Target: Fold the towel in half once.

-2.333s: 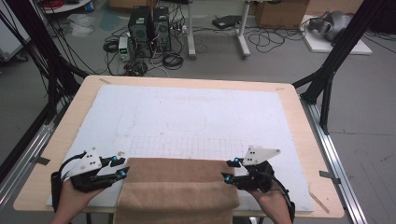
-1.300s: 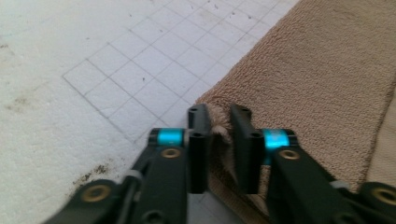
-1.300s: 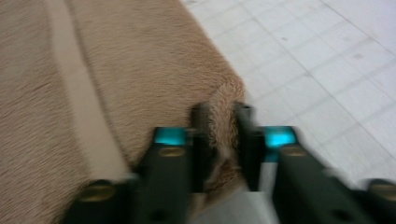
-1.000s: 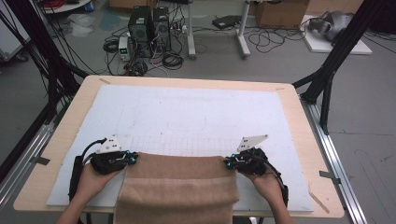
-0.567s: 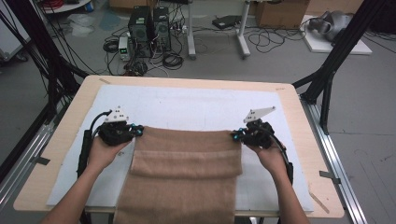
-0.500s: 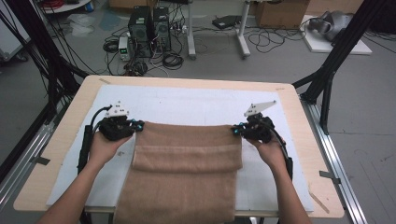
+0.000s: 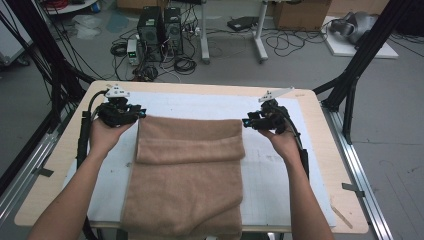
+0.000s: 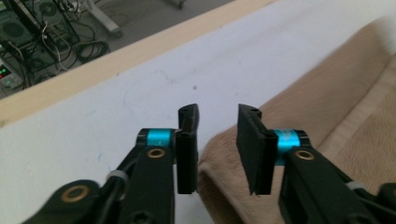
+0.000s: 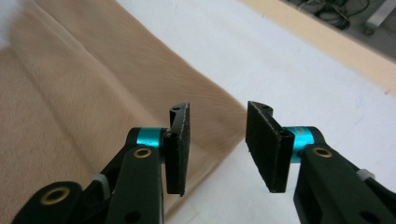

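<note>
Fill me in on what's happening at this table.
A person is folding a tan terry towel on a white mat with two hand-held grippers. The left gripper and right gripper sit at the towel's far corners, jaws just opened and off the cloth. The towel lies with one band folded across it.

Even, soft overhead light; my white table mat [image 7: 280,170] glares pale, shadows stay faint, and my close views blur toward their edges.
</note>
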The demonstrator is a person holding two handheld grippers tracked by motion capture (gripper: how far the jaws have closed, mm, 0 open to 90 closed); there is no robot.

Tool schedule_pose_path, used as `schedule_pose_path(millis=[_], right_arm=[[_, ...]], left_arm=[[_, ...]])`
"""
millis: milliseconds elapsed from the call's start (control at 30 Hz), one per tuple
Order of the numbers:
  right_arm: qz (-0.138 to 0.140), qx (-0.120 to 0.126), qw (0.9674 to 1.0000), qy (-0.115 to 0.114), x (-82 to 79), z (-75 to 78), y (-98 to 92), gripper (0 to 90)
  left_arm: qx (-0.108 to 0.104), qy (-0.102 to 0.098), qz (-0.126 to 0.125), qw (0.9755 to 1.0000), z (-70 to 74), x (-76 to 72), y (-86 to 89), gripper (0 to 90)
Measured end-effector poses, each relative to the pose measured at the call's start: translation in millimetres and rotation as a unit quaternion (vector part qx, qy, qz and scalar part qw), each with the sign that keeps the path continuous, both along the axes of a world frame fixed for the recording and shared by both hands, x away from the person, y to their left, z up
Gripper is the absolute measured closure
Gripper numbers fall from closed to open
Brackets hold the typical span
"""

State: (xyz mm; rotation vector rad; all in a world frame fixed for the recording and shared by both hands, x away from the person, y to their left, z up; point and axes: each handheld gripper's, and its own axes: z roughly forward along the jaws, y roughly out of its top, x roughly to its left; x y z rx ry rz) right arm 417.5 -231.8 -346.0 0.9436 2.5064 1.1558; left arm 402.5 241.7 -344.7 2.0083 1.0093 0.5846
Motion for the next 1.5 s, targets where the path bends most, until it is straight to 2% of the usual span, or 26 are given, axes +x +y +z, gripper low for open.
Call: schedule_pose_path(millis=[100, 133, 200, 267, 467, 500, 567, 633, 700, 767, 867, 933, 1000, 1100, 1233, 1500], right_arm=[[0.010, 0.003, 0.9999, 0.000, -8.2, -13.1, 2.7, 57.6], [0.011, -0.001, 0.9999, 0.003, -11.0, -17.0, 4.3, 57.2], [0.015, -0.009, 0.9998, 0.003, -13.9, -24.8, 7.0, 56.9], [0.015, -0.013, 0.9997, 0.012, -16.2, -30.7, 9.0, 56.7], [0.018, -0.018, 0.9993, 0.026, -18.5, -51.0, 15.9, 56.0], [0.018, -0.022, 0.9991, 0.031, -18.9, -54.6, 18.3, 56.0], [0.021, -0.044, 0.9983, 0.031, -19.6, -61.5, 23.9, 56.0], [0.020, -0.053, 0.9977, 0.038, -19.6, -66.7, 28.2, 56.9], [0.015, -0.065, 0.9968, 0.044, -18.3, -71.8, 30.4, 58.8], [0.018, -0.071, 0.9954, 0.062, -17.1, -79.2, 32.4, 62.9], [0.022, -0.057, 0.9965, 0.056, -19.2, -82.6, 32.1, 72.2], [0.027, -0.056, 0.9967, 0.052, -21.1, -81.0, 32.0, 80.4], [0.032, -0.055, 0.9967, 0.051, -23.2, -79.5, 32.6, 82.7], [0.037, -0.050, 0.9969, 0.049, -25.3, -76.6, 31.8, 83.6], [0.046, -0.039, 0.9974, 0.039, -29.7, -69.9, 30.9, 83.9], [0.068, -0.014, 0.9974, 0.018, -46.1, -53.7, 29.5, 83.8]], left_arm=[[0.001, 0.016, -0.002, 0.9999, -15.1, -5.3, 7.9, 59.6], [0.001, 0.017, -0.008, 0.9998, -20.2, -7.6, 9.0, 59.5], [0.001, 0.032, -0.022, 0.9993, -29.9, -11.3, 9.0, 59.3], [0.003, 0.033, -0.036, 0.9988, -38.0, -15.9, 7.8, 59.2], [0.002, 0.057, -0.077, 0.9954, -66.2, -27.7, -1.2, 59.8], [0.008, 0.062, -0.081, 0.9947, -71.1, -29.4, -3.8, 60.5], [0.024, 0.082, -0.094, 0.9919, -78.7, -29.2, -8.4, 61.3], [0.040, 0.086, -0.100, 0.9904, -82.6, -29.7, -13.2, 61.3], [0.053, 0.081, -0.102, 0.9901, -82.8, -31.1, -16.9, 63.0], [0.066, 0.077, -0.106, 0.9892, -83.5, -32.6, -19.8, 68.2], [0.080, 0.071, -0.107, 0.9885, -83.2, -34.3, -23.5, 76.6], [0.079, 0.071, -0.109, 0.9883, -82.2, -35.3, -24.7, 83.2], [0.083, 0.068, -0.107, 0.9885, -81.0, -36.3, -24.7, 85.5], [0.078, 0.062, -0.102, 0.9898, -77.0, -38.5, -22.8, 86.4], [0.058, 0.049, -0.099, 0.9922, -68.8, -42.4, -17.0, 86.8], [0.039, 0.021, -0.105, 0.9935, -54.7, -54.6, -11.6, 87.1]])
